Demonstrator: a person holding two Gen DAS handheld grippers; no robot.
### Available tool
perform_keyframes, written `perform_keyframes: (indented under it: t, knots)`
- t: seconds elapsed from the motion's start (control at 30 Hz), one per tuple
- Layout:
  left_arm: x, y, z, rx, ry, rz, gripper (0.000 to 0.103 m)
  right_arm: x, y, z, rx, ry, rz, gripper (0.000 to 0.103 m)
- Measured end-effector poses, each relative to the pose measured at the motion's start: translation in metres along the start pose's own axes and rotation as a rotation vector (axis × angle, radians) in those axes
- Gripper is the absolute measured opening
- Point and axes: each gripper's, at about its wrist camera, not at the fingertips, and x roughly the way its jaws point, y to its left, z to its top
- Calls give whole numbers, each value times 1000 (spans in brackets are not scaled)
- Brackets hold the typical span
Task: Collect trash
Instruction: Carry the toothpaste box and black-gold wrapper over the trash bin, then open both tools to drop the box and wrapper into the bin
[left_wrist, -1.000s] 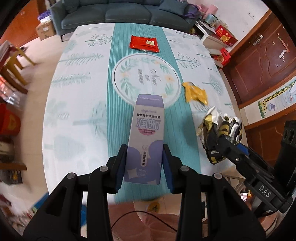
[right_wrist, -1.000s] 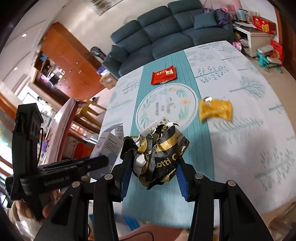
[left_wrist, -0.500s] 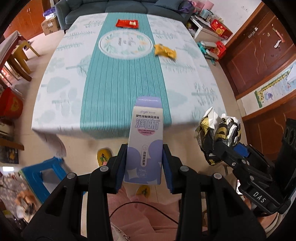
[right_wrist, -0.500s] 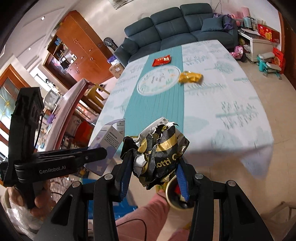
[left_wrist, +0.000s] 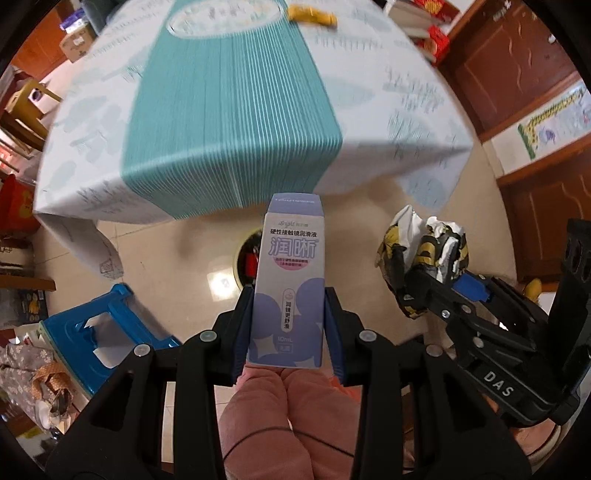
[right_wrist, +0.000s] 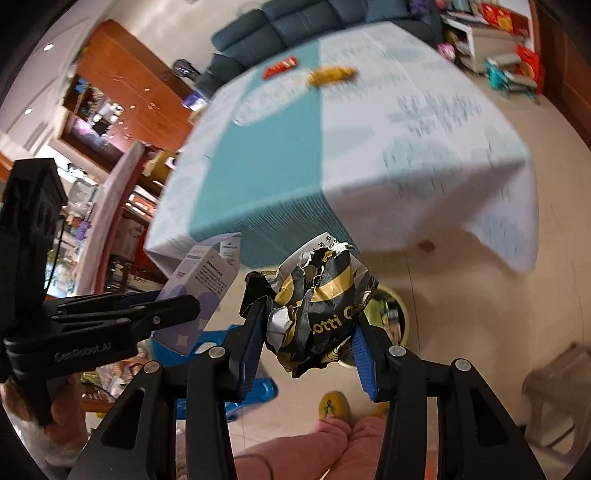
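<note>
Left gripper (left_wrist: 287, 325): clamped on a lavender carton (left_wrist: 288, 280), which stands upright between the blue pads.
Right gripper (right_wrist: 314, 347): closed around a crumpled black-and-gold wrapper (right_wrist: 321, 299); in the left wrist view it sits at 3 o'clock from the carton.
Trash bin (right_wrist: 391, 314): round, yellow-rimmed, on the tiled floor behind the wrapper, partly hidden; some contents show inside, too small to tell what.
Surface (left_wrist: 236, 110): covered by a white cloth with a teal stripe, at 12 o'clock above both grippers.
Yellow packet (left_wrist: 312, 13): lying on the surface at its far end.
Red packet (right_wrist: 280, 68): beyond the yellow one, near the sofa (right_wrist: 314, 18).
Blue stool (left_wrist: 107, 332): on the floor at 9 o'clock.
</note>
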Motion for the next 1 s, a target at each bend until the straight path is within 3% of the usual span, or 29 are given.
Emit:
perform_keyframes:
  t: [0.5, 0.73, 1.0]
  knots:
    - [225, 4, -21, 50, 64, 17, 32, 177, -111, -74, 245, 12, -114, 44]
    - [291, 0, -23, 65, 67, 2, 32, 233, -135, -88, 244, 19, -148, 44]
    - [322, 4, -25, 71, 39, 27, 36, 262, -139, -95, 218, 26, -158, 44]
